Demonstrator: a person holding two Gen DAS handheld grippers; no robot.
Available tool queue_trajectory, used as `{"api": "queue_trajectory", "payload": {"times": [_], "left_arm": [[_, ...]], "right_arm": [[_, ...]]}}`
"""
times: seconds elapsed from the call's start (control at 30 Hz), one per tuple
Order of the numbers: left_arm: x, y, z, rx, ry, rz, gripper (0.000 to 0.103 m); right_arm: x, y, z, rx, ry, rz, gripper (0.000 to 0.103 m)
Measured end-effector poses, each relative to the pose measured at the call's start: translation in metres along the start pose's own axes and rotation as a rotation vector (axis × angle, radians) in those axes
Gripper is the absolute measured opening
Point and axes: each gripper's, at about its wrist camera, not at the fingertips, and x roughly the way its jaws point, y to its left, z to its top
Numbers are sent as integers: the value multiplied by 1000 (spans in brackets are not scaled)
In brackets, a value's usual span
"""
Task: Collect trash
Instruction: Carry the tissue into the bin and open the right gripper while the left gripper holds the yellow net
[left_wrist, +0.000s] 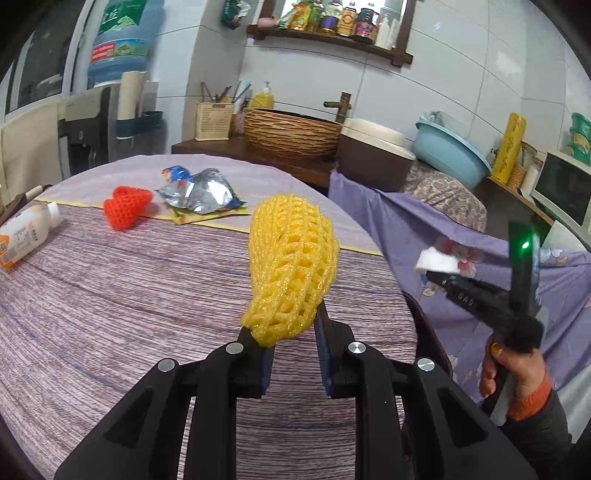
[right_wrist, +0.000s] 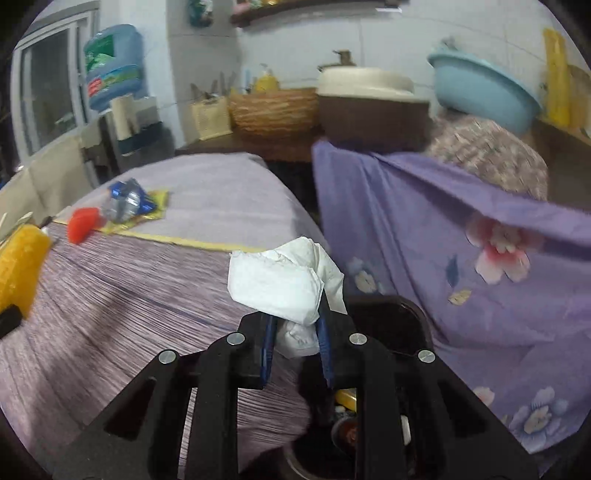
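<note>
Clamping a crumpled tissue, the right gripper hangs at the table edge, directly above the dark bin. The left gripper, farther off over the table, pinches a yellow foam net pointing lengthwise away. Only the right wrist view shows the bin's contents; only the left shows the bottle.

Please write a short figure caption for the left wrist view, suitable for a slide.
Left gripper holds a yellow foam net above the table; right gripper carries a white tissue.
</note>
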Motion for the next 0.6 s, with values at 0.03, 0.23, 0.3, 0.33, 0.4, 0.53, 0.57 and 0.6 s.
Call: {"api": "queue_trajectory", "payload": {"times": [0.03,0.23,0.3,0.33,0.4,0.53,0.57,0.6], "left_arm": [[2,-4,0,7,2,-6,20],[16,-29,-2,23,14,-47,20],[21,-38,-3,30,20,-61,20],[23,-43,-3,38,23,-67,20],[26,-52,-3,54,27,-80,20],[31,-67,-5,78,33,-101,20],[33,-71,-6,85,39,-108,20],[35,-74,-7,90,42,-112,20]], "right_arm": [[4,-7,-6,12,11,-11,21],[37,-48,-43,84,89,-79,21],[51,-60,-55,116,126,-82,21],[55,-63,-61,122,135,-85,21],[64,-68,-68,127,153,-97,22],[79,-77,-77,158,186,-105,36],[81,-78,-80,163,191,-106,39],[82,-79,-82,164,193,-108,41]]}}
